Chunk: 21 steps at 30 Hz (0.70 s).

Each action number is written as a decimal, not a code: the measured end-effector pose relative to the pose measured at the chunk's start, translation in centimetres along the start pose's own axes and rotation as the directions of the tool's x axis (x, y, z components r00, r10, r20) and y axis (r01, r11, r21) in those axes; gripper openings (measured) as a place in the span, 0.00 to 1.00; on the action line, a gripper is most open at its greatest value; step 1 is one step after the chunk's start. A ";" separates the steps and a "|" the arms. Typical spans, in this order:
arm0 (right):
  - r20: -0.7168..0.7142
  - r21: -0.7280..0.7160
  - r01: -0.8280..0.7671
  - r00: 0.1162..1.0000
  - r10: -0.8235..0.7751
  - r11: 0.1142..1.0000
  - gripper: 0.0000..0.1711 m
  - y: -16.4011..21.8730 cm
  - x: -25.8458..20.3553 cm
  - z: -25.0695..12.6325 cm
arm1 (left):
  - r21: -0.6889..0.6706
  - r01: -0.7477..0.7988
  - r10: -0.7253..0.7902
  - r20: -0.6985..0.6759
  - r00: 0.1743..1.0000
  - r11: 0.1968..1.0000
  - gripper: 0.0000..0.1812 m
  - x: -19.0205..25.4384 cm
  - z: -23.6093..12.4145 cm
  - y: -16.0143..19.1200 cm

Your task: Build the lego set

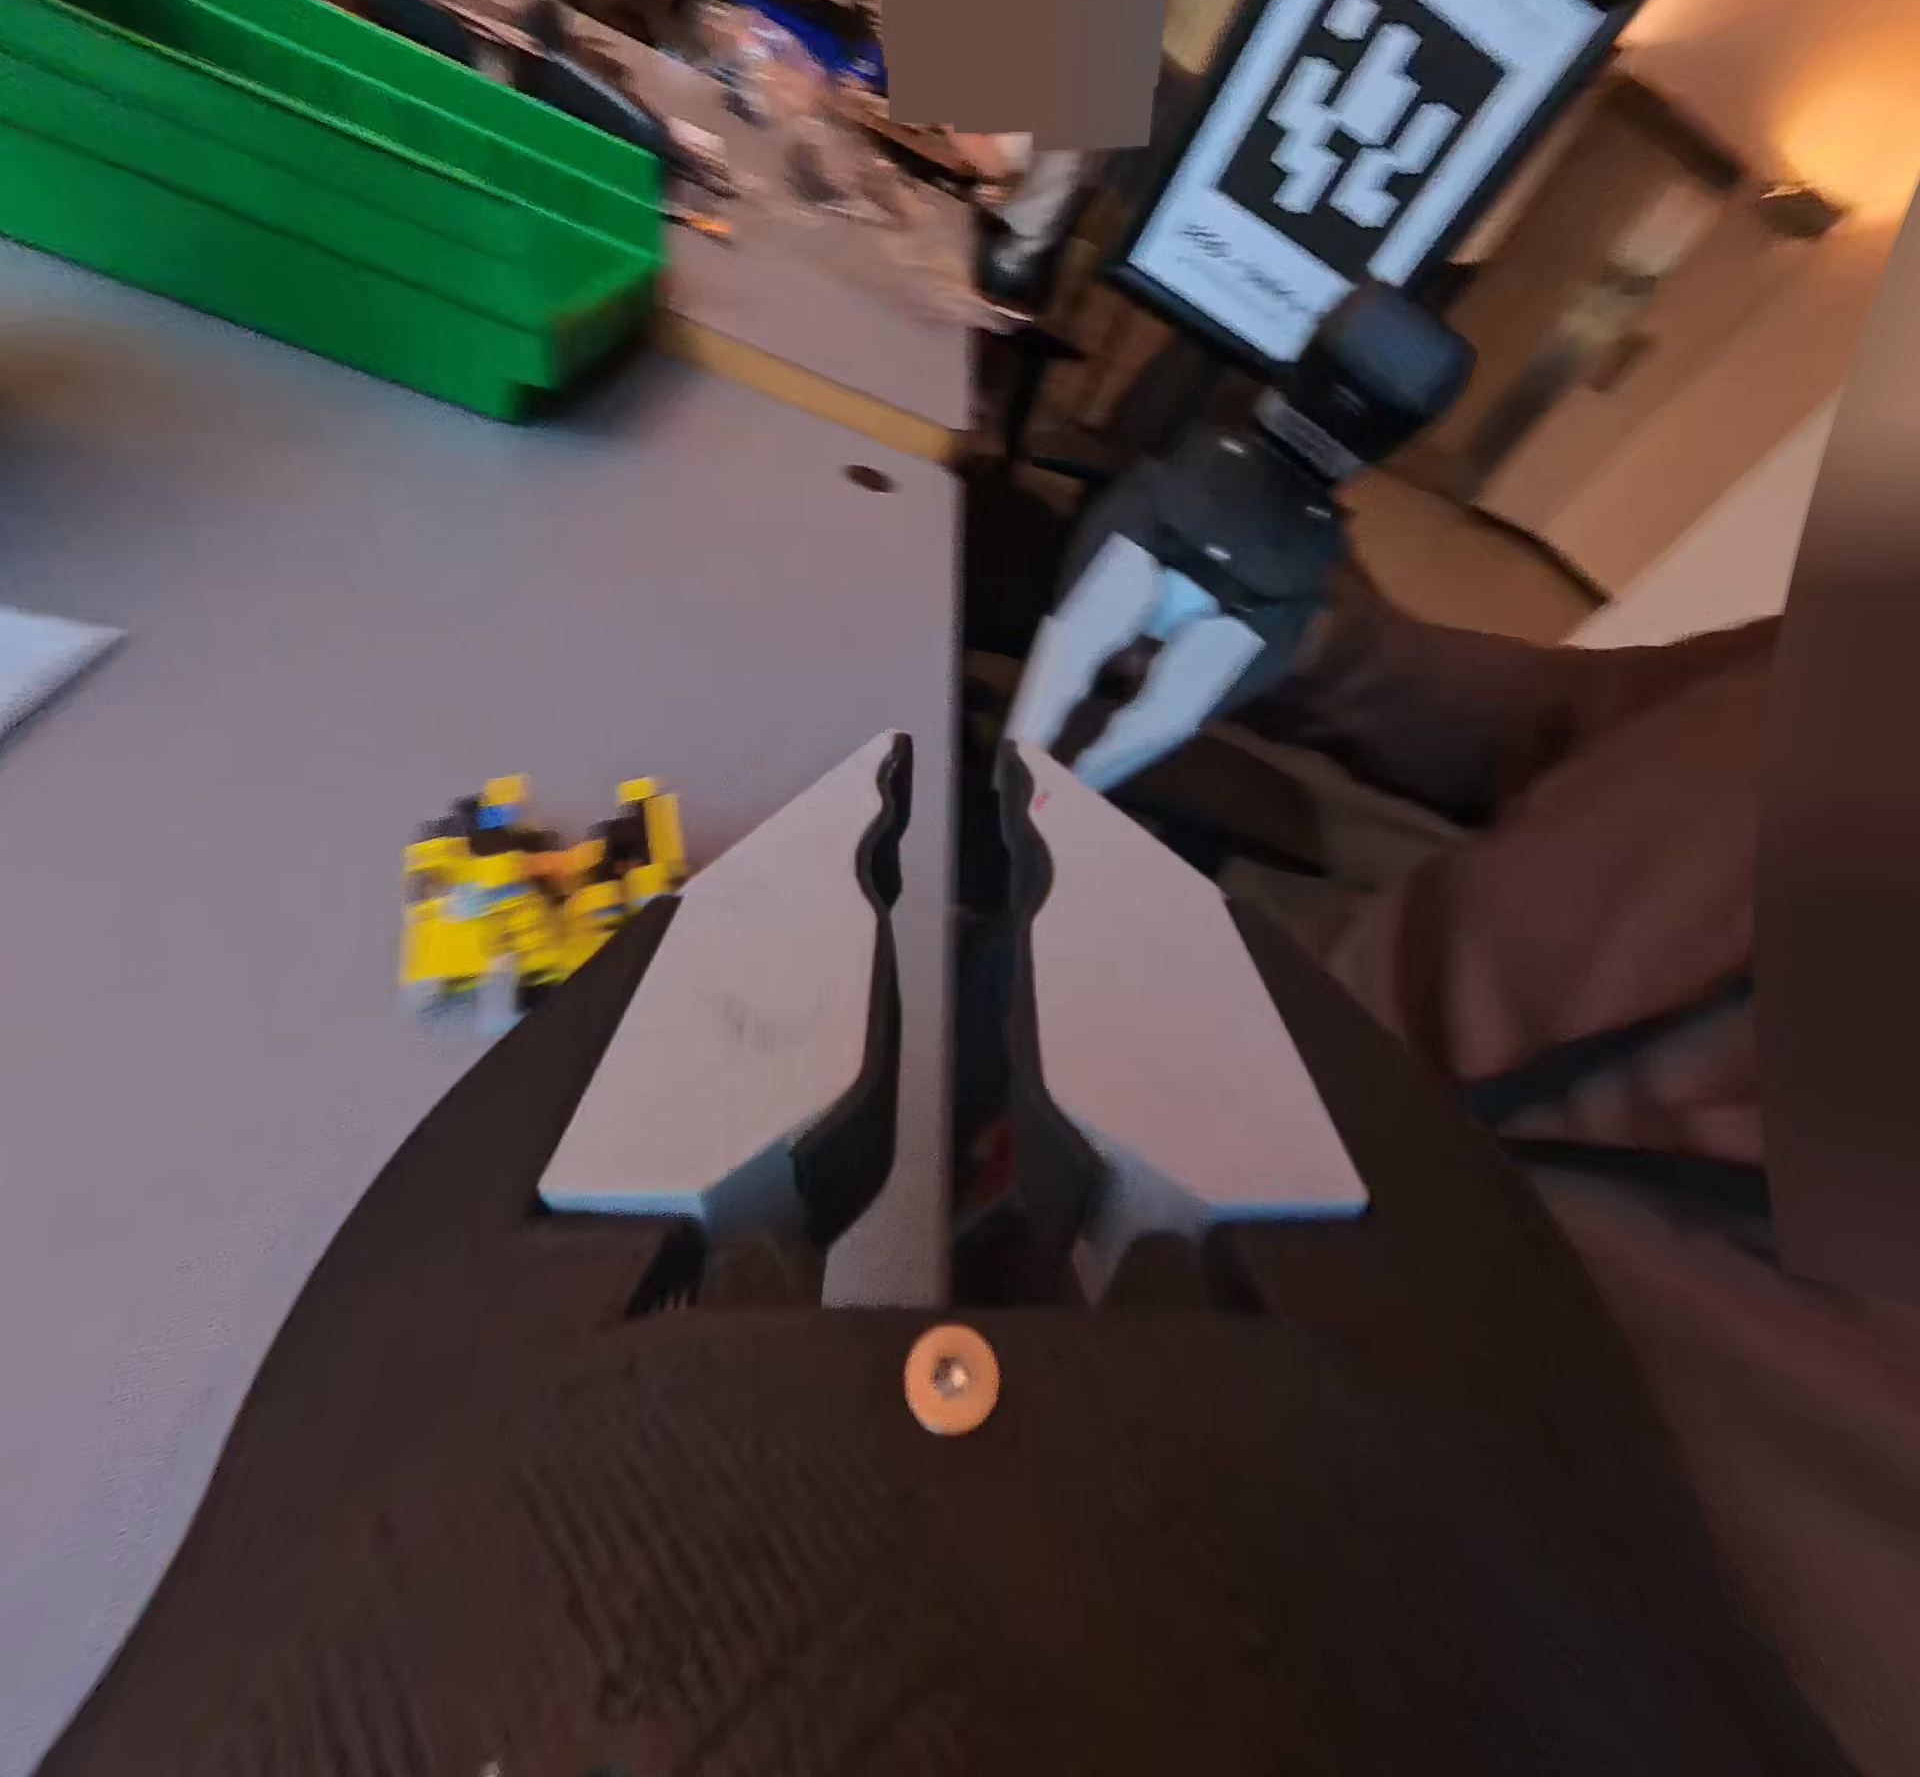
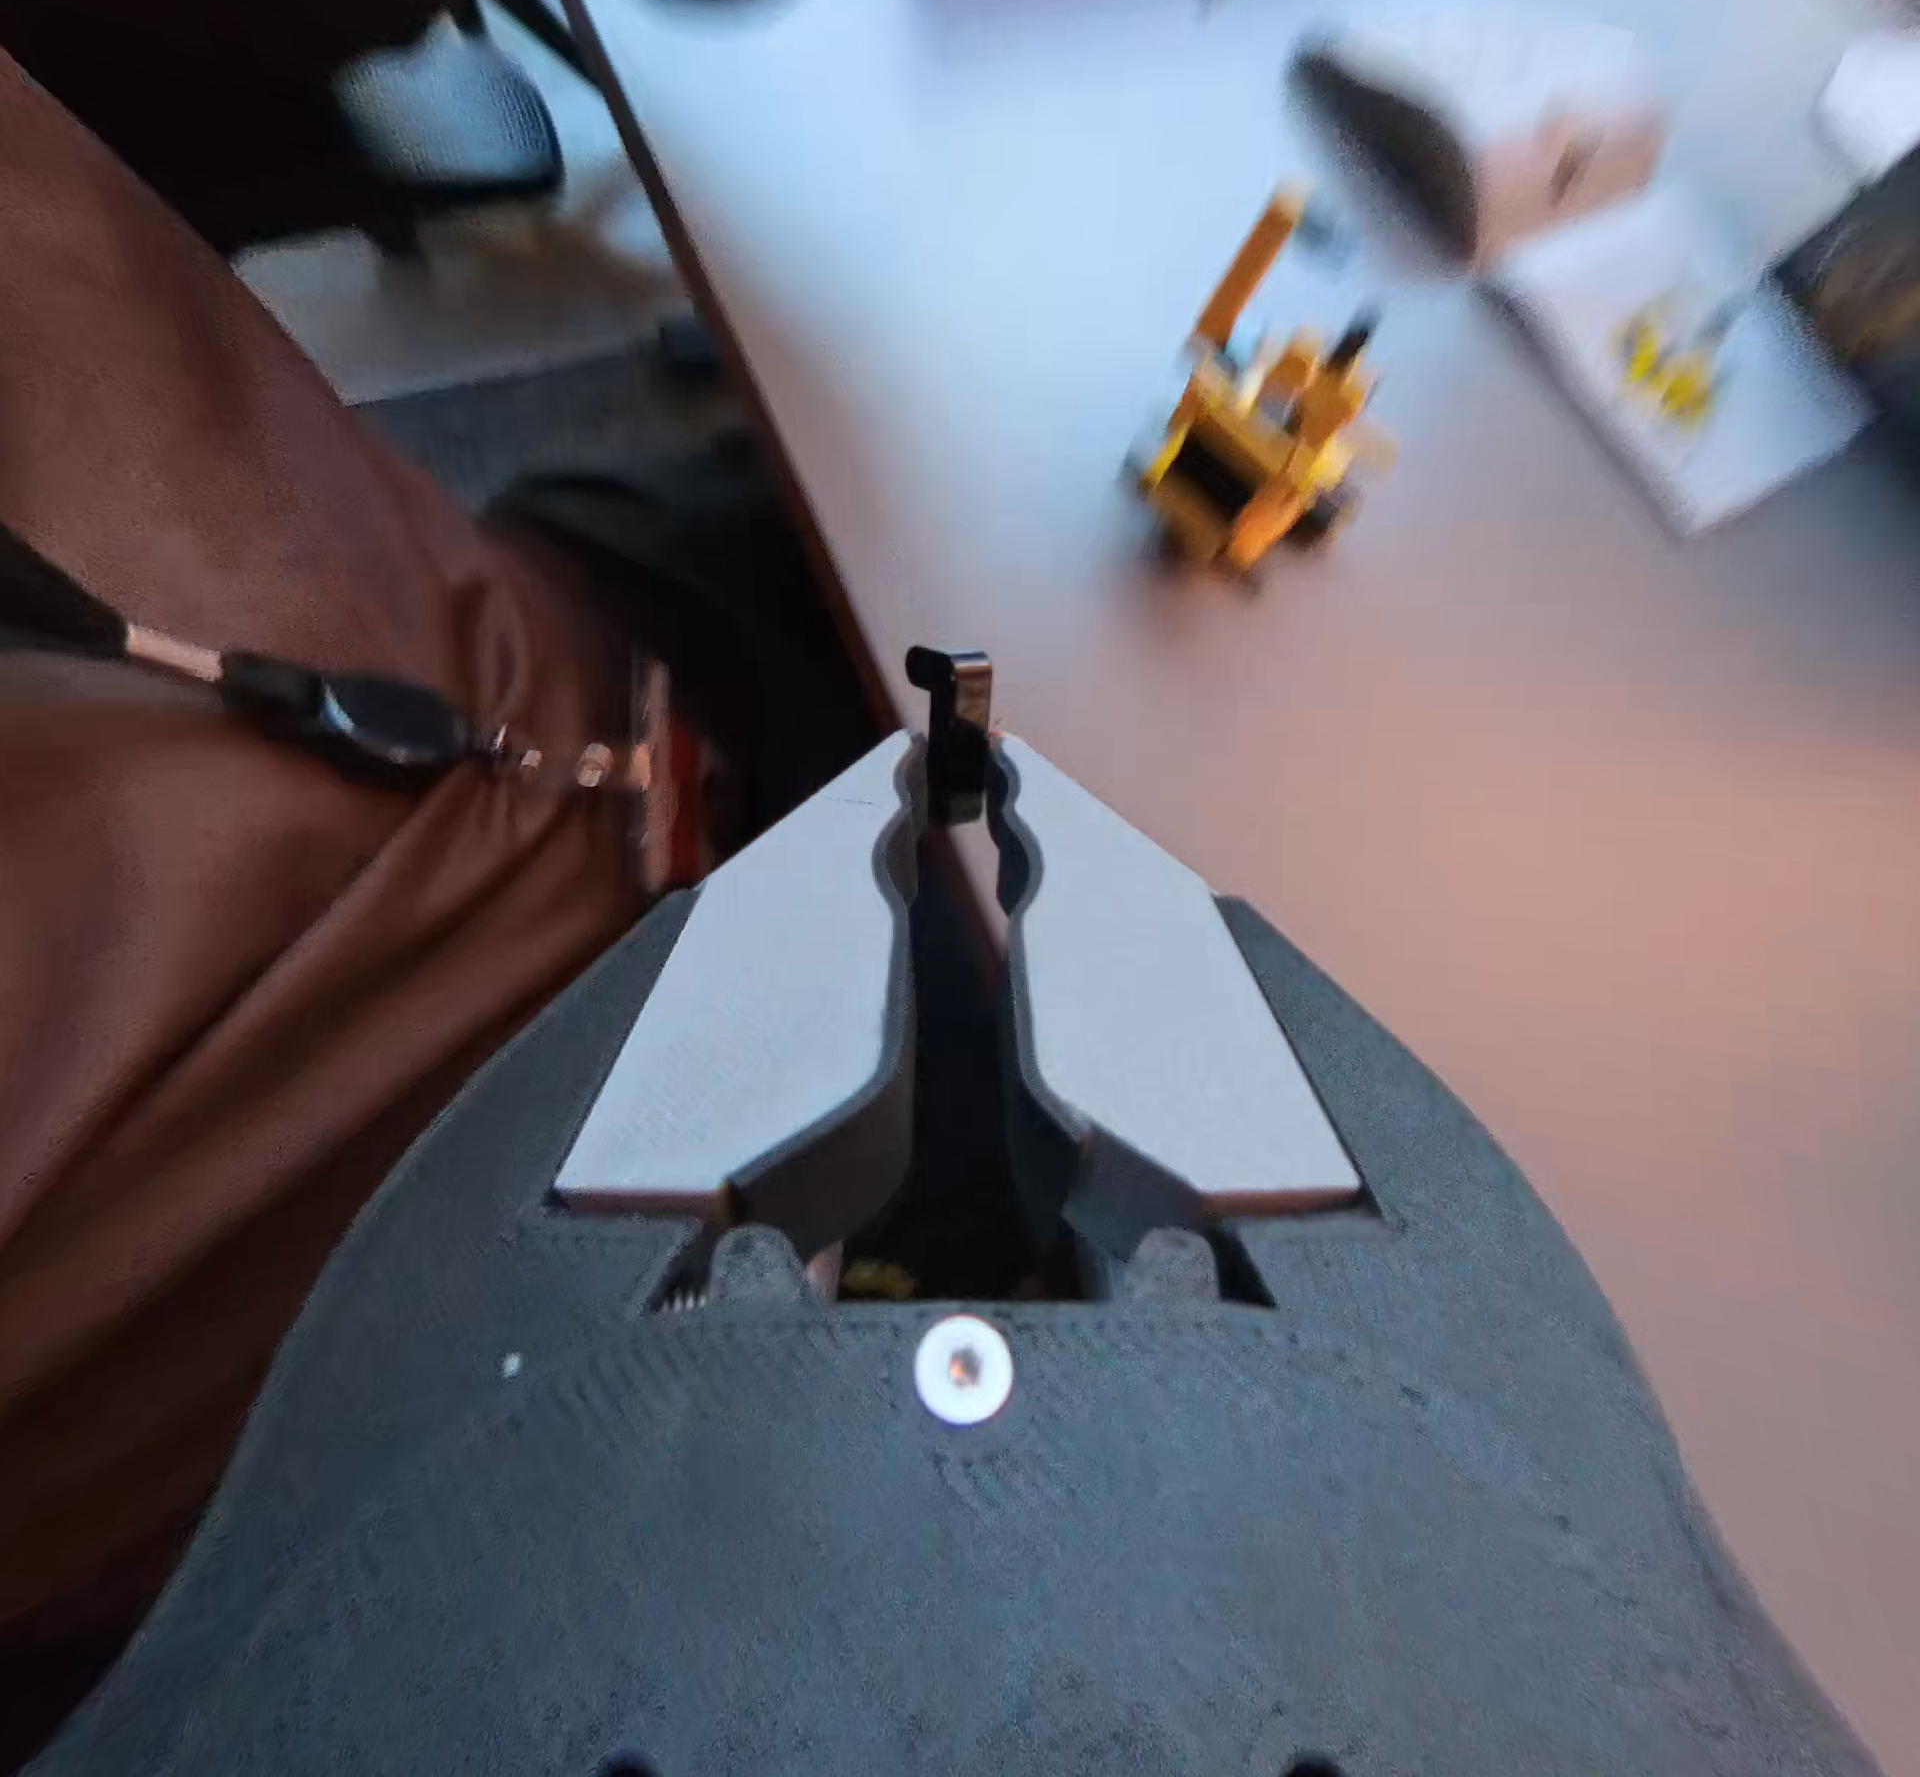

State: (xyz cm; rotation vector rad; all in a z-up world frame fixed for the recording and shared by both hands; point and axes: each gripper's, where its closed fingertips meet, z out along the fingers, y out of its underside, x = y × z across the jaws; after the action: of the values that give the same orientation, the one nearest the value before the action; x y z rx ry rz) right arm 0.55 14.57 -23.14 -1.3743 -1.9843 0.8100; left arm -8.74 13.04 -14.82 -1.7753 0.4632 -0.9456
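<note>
A yellow and black lego model (image 1: 540, 886) stands on the grey table (image 1: 416, 584), just left of my left gripper (image 1: 956, 761). That gripper is slightly open and empty, over the table's edge. In the right wrist view the model (image 2: 1257, 439) stands ahead and to the right on the table (image 2: 1455, 844). My right gripper (image 2: 956, 761) is shut on a small black lego piece (image 2: 954, 740) that sticks up from its tips, near the table's edge. The right gripper also shows in the left wrist view (image 1: 1070, 761), beyond the edge. Both views are blurred.
Stacked green bins (image 1: 312, 169) stand at the back left. A white instruction booklet (image 2: 1683, 387) lies right of the model. A blurred dark and pale shape (image 2: 1392, 148) hangs above the model. A person's brown clothing (image 2: 260, 792) fills the left side beyond the table edge (image 1: 954, 584). The grippers' ends are close to 12 cm from one another.
</note>
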 end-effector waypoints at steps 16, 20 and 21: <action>-0.316 0.035 0.688 0.696 -0.645 0.725 0.04 -7.5 5.3 2.1 | -0.022 -0.003 0.003 0.022 1.000 1.000 0.05 -0.7 5.1 1.4; -0.248 0.089 0.619 0.773 -0.585 0.780 0.05 -7.1 5.6 2.8 | -0.044 -0.070 0.072 0.046 0.996 0.997 0.05 -1.4 5.3 1.7; -0.220 0.129 0.580 0.808 -0.547 0.804 0.05 -7.1 5.6 2.7 | -0.042 -0.102 0.104 0.046 0.994 0.994 0.05 -1.3 5.4 1.7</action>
State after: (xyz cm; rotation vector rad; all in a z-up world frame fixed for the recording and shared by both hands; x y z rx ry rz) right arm -7.34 17.43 -18.82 -0.6444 -1.9602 0.5532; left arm -5.19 16.53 -17.78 -1.7885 0.5409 -0.8249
